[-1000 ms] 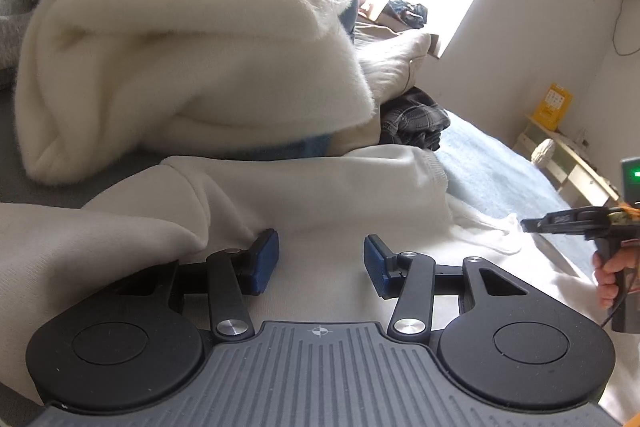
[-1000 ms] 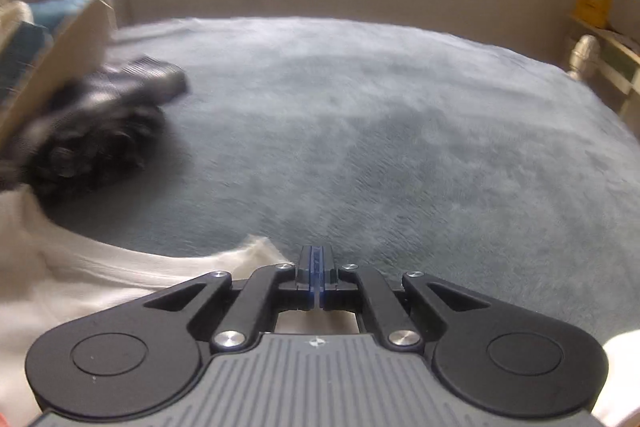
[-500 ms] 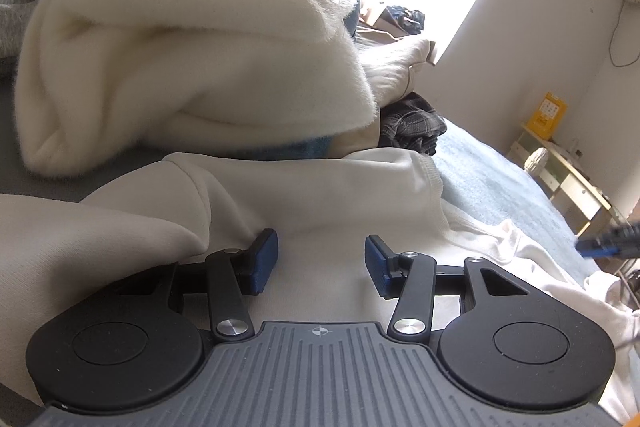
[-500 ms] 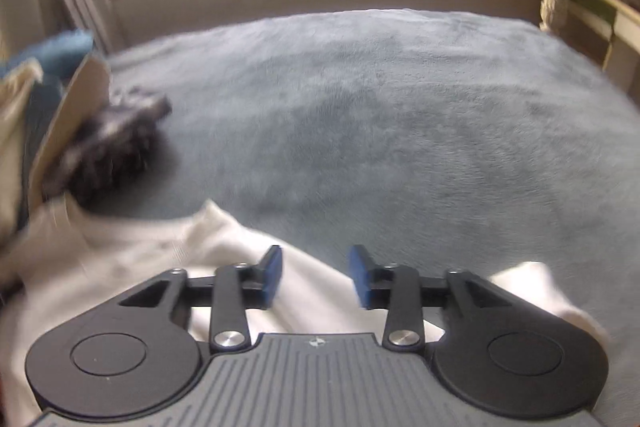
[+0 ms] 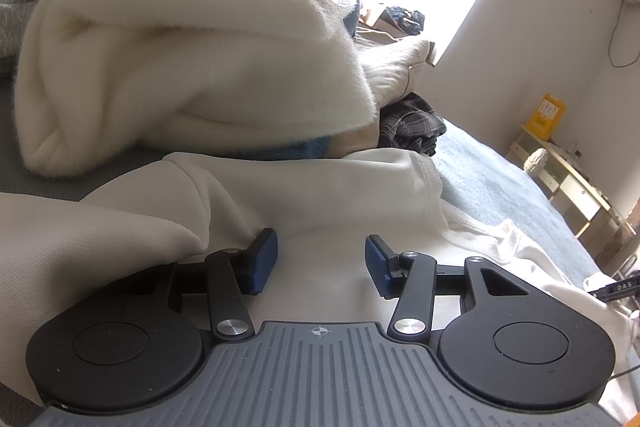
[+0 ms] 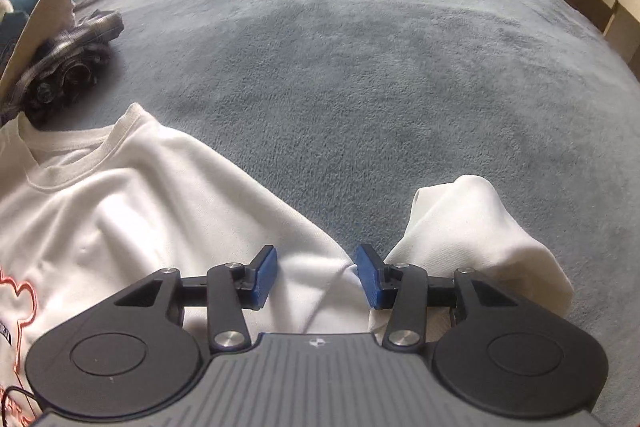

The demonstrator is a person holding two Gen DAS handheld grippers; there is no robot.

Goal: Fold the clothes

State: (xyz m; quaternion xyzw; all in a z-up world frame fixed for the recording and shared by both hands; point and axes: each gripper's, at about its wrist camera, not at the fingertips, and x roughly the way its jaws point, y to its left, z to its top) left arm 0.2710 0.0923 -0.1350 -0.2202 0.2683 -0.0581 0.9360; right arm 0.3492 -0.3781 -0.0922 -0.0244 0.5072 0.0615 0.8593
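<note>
A white sweatshirt (image 6: 160, 211) with a ribbed collar (image 6: 76, 143) and an orange print lies spread on the grey-blue bed cover. Its sleeve (image 6: 480, 235) lies folded at the right. My right gripper (image 6: 316, 275) is open and empty, low over the shoulder and sleeve. In the left wrist view the same cream-white garment (image 5: 312, 195) lies under my left gripper (image 5: 320, 261), which is open and empty, with a fold of cloth (image 5: 120, 227) beside its left finger.
A pile of fluffy white clothes (image 5: 180, 47) rises just beyond the left gripper. A dark plaid garment (image 6: 68, 63) lies at the collar's far side, also seen in the left wrist view (image 5: 412, 123). Bed cover (image 6: 380, 67) stretches ahead. A shelf (image 5: 568, 179) stands by the right wall.
My right gripper has opened from shut, letting go of the cloth, and has drawn back over the sweatshirt's shoulder. The left gripper has stayed open and almost still.
</note>
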